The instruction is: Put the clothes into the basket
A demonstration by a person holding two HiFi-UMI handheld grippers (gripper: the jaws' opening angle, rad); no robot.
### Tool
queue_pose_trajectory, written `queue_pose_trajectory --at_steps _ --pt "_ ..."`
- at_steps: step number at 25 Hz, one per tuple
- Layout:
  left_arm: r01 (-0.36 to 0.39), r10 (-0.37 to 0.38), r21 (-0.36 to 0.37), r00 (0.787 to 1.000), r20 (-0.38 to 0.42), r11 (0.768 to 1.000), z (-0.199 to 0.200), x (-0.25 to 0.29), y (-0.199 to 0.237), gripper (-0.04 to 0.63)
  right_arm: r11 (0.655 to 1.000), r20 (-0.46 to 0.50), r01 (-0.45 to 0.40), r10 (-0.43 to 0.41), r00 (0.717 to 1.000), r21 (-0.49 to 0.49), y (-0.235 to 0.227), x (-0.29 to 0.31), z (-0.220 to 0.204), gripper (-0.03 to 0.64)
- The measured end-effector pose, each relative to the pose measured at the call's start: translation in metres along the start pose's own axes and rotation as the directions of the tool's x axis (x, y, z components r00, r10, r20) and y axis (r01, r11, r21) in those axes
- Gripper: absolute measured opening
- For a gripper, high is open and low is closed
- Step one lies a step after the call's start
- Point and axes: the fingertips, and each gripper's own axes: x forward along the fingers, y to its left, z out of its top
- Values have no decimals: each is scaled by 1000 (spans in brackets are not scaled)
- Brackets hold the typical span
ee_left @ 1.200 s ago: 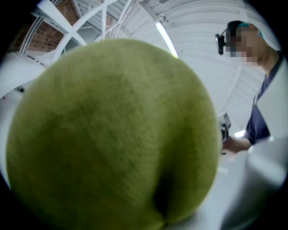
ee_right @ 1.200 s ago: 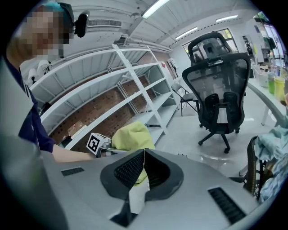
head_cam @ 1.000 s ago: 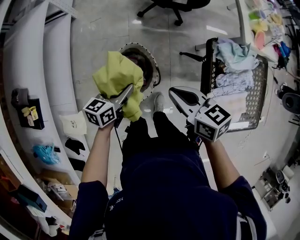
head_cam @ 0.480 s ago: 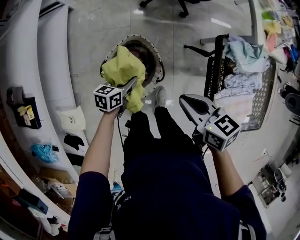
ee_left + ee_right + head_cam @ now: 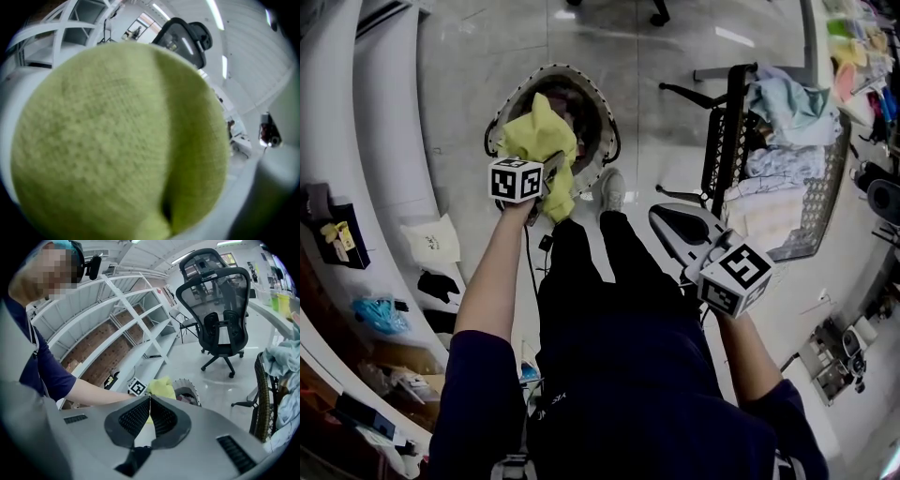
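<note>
A yellow-green knitted cloth [image 5: 539,141] hangs in my left gripper [image 5: 551,171], just over the near rim of the round floor basket [image 5: 581,73], which holds dark and pink clothes. The jaws are opening, with the cloth still between them. In the left gripper view the cloth [image 5: 117,140] fills the picture and hides the jaws. My right gripper [image 5: 661,217] is shut and empty, held over the person's legs to the right of the basket. In the right gripper view the jaws [image 5: 150,397] meet, and beyond them are the cloth [image 5: 161,386] and the basket [image 5: 187,390].
A black wire cart [image 5: 727,141] heaped with pale clothes [image 5: 773,112] stands at the right. White shelving [image 5: 375,141] runs along the left. The person's shoe [image 5: 612,190] is by the basket. A black office chair [image 5: 218,315] stands farther off.
My left gripper has come down with the yellow-green cloth toward the basket. The right gripper has sunk a little and stays shut.
</note>
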Motion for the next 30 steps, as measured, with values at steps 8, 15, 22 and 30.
queue_pose_trajectory --at_steps 8,15,22,30 --pt "-26 26 -6 995 -94 1000 -8 29 23 117 1000 -27 0 0 1000 25 -6 0 -10 8" --pt "-69 66 -14 985 -162 997 -10 43 36 131 999 -42 4 -2 999 45 -12 -4 -15 8" --pt "-104 101 -4 972 -212 995 -12 55 41 189 998 -52 -9 12 999 58 -12 -5 -18 8" --pt "-135 132 -2 968 -215 991 -7 50 49 255 998 -42 -20 23 999 64 -13 -3 -17 8"
